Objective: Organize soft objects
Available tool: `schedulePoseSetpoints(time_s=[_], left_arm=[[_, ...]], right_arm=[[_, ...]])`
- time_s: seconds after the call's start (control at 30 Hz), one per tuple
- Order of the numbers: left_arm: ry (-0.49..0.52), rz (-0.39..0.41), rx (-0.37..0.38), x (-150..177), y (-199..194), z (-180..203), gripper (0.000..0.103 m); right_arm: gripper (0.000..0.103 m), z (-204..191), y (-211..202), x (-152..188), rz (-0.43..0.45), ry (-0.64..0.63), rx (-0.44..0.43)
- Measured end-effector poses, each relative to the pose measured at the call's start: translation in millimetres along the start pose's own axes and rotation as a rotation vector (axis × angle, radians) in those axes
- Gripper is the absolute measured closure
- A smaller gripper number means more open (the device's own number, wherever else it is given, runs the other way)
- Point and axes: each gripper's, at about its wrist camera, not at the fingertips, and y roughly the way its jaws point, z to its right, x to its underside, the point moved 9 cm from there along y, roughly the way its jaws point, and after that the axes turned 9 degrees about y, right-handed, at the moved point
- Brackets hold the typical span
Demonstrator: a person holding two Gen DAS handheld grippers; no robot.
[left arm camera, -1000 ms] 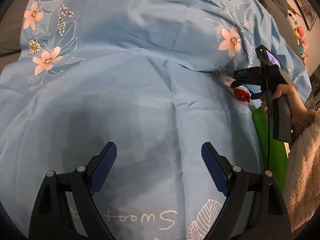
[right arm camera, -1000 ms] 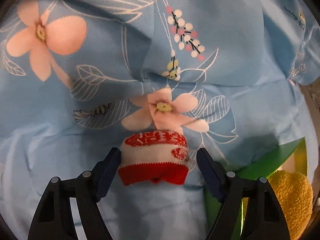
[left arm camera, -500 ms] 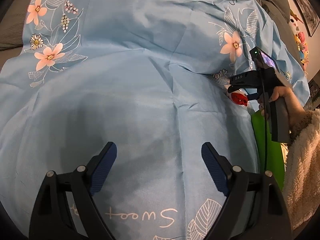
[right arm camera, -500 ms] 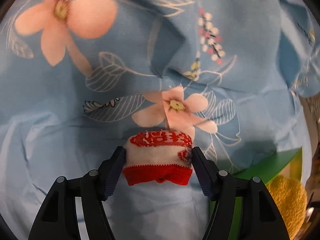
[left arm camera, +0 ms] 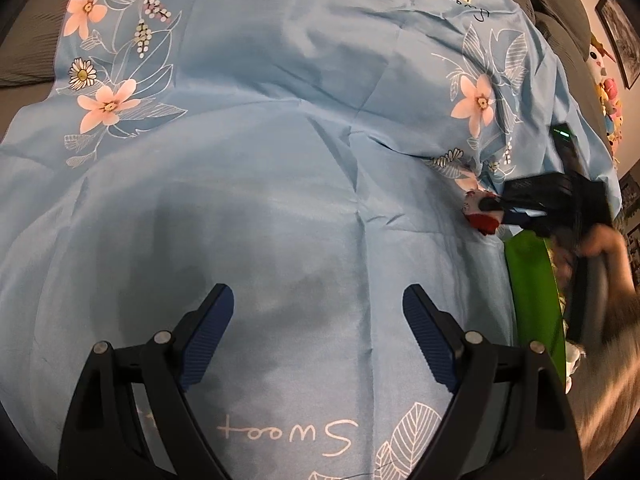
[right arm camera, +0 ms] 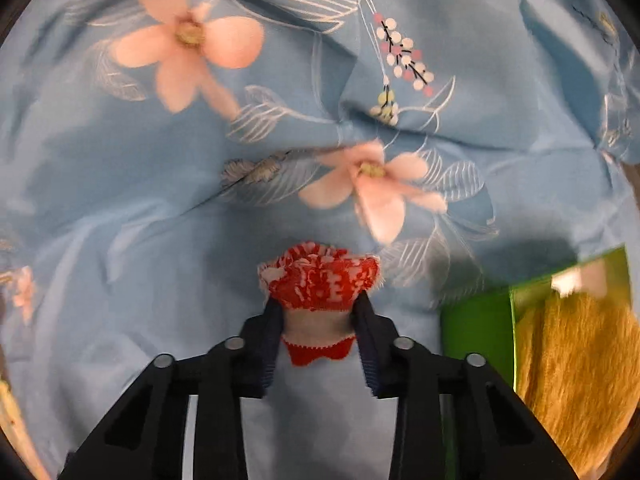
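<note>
A small red-and-white knitted sock [right arm camera: 318, 286] is squeezed between the jaws of my right gripper [right arm camera: 318, 308], held just above the blue flowered cloth [right arm camera: 120, 220]. In the left wrist view the same sock [left arm camera: 482, 212] shows at the right, in the right gripper [left arm camera: 490, 206]. My left gripper [left arm camera: 318, 320] is open and empty, hovering over the middle of the cloth [left arm camera: 260, 160].
A green box [right arm camera: 476, 336] stands at the right with a yellow fuzzy item [right arm camera: 576, 376] inside; it shows in the left wrist view [left arm camera: 532, 292] too. The cloth is creased and folded near the sock. Grey sofa cushions [left arm camera: 24, 68] lie beyond the cloth.
My right gripper has closed on the sock, squeezing it, and lifted it off the cloth. The left gripper has drifted slightly and stays open.
</note>
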Motion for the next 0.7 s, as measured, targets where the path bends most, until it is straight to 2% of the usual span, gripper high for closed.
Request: schedulePoseSetpoints(time_s=[0.03, 0.07, 0.1, 0.17, 0.2, 0.3, 0.4, 0.5, 0.57, 0.6, 0.63, 0.67, 0.7], left_arm=[[-0.004, 0.003, -0.001, 0, -1, -1, 0.017], [-0.009, 0.007, -0.002, -1, -2, -2, 0.017], [-0.015, 0.011, -0.004, -1, -4, -4, 0.017], [-0.025, 0.016, -0.013, -2, -6, -8, 0.017], [-0.030, 0.017, -0.019, -2, -7, -10, 0.017], [-0.054, 0.013, -0.029, 0, -10, -15, 0.017], [-0.058, 0.012, -0.013, 2, -13, -14, 0.017], [-0.043, 0.012, 0.003, 2, -11, -8, 0.017], [-0.025, 0.001, 0.033, 2, -5, 1, 0.017], [-0.019, -0.007, 0.052, 2, -2, 6, 0.017], [-0.013, -0.015, 0.073, 1, 1, 12, 0.017], [-0.005, -0.023, 0.103, 0, 5, 20, 0.017], [0.003, -0.028, 0.127, -3, 10, 28, 0.017]], right_arm=[[0.079, -1, -5, 6, -0.009, 0.002, -0.043], [0.082, -6, -14, 17, -0.019, 0.003, -0.105], [0.082, -13, -23, 31, -0.035, -0.001, -0.170], [0.082, -26, -38, 55, -0.053, -0.028, -0.239], [0.088, -28, -42, 62, -0.053, -0.042, -0.247], [0.089, -41, -53, 97, -0.064, -0.076, -0.284], [0.089, -39, -54, 98, -0.066, -0.081, -0.312], [0.088, -30, -70, 96, 0.001, -0.071, -0.292], [0.080, -25, -73, 97, 0.021, -0.049, -0.294], [0.064, -29, -69, 97, 0.030, -0.030, -0.318], [0.044, -29, -69, 96, 0.038, -0.008, -0.344], [0.038, -23, -68, 93, 0.049, 0.017, -0.365], [0.035, -20, -66, 92, 0.059, 0.041, -0.369]])
